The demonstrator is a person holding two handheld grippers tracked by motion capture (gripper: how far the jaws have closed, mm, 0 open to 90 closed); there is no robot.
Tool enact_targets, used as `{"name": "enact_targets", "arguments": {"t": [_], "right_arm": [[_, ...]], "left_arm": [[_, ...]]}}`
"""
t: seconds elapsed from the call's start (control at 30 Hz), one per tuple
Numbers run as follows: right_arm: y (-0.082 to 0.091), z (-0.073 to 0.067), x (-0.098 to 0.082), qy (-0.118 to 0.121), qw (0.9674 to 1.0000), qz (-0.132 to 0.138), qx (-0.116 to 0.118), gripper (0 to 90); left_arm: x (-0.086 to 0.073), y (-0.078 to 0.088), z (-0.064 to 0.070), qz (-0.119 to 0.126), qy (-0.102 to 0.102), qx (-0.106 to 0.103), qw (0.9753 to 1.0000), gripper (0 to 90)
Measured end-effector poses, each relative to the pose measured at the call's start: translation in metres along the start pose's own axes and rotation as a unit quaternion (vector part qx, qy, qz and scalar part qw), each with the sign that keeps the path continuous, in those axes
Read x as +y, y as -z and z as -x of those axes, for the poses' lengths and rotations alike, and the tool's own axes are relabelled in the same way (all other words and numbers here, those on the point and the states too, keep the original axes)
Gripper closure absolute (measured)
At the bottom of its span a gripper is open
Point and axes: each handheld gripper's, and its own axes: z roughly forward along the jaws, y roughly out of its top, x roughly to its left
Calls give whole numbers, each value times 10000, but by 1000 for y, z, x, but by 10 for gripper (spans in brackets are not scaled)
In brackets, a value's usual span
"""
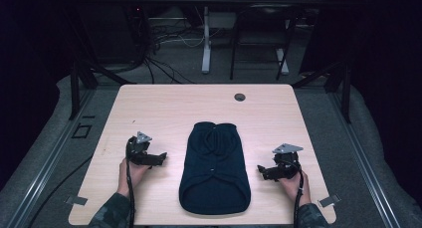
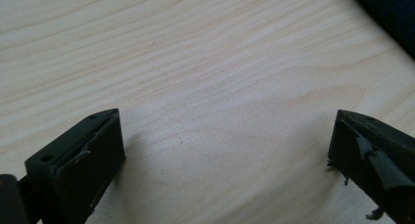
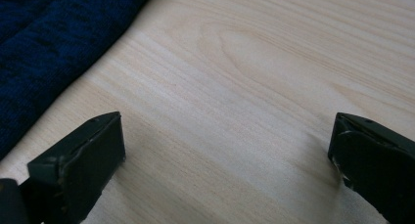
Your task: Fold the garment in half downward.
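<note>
Dark blue knit garment flat on a table, an empty gripper on each side.

The garment lies mid-table toward the near edge, its length running away from the person, narrower at the far end and rounded at the near end. The pale wood table has a small round hole near its far edge. The left gripper rests on the table left of the garment, near but apart from it, jaws spread wide with nothing between them; in the left gripper view bare wood lies between the jaws and the garment cuts the top right corner. The right gripper sits right of the garment, likewise wide open and empty; in its own view the garment fills the upper left. A hand holds the left gripper, another hand the right.
</note>
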Motion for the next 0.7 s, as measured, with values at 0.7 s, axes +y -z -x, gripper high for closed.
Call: {"name": "enact_targets", "arguments": {"t": [0.7], "right_arm": [[-1,-1,5,253,9996,-66,-48,1]], "left_arm": [[8,0,7,85,-101,-276,9995,25]]}}
